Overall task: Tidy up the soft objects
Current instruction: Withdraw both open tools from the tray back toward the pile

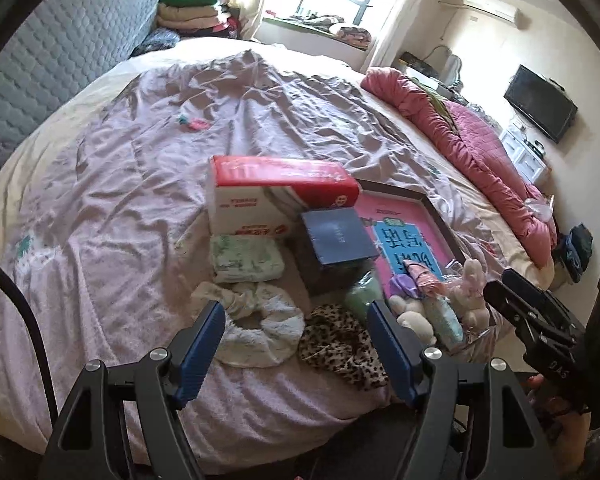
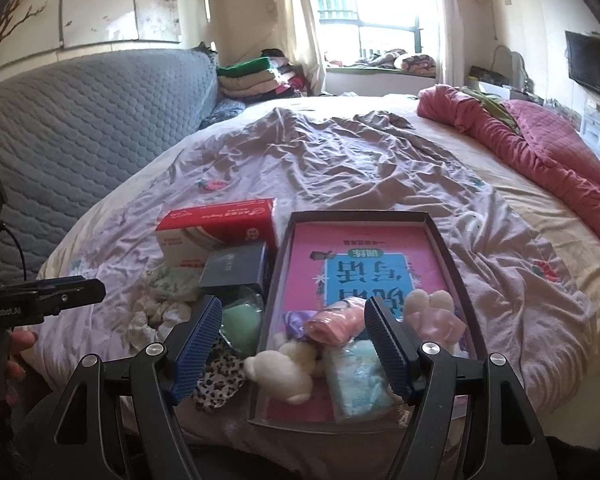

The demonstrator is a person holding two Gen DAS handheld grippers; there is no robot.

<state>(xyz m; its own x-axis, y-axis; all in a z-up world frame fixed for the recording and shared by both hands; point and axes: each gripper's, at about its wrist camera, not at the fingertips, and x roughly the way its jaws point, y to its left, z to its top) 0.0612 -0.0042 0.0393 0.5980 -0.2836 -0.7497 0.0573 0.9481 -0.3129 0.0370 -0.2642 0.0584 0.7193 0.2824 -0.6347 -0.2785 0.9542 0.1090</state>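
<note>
Both blue-padded fingers of the left gripper (image 1: pixel 296 340) stand wide apart with nothing held, hovering over the white scrunchie (image 1: pixel 260 320) and leopard scrunchie (image 1: pixel 340 344) at the bed's (image 1: pixel 100 240) near edge (loads of bare wrinkled sheet beyond the red box (image 1: pixel 276 196)). Right wrist view: the right gripper (image 2: pixel 294 340) is just as wide and empty above the dark-rimmed tray (image 2: pixel 448 252), whose near rim sits by the mattress edge, holding a white plush (image 2: pixel 284 368), pink roll (image 2: pixel 336 324) and tissue pack (image 2: pixel 360 380).
</note>
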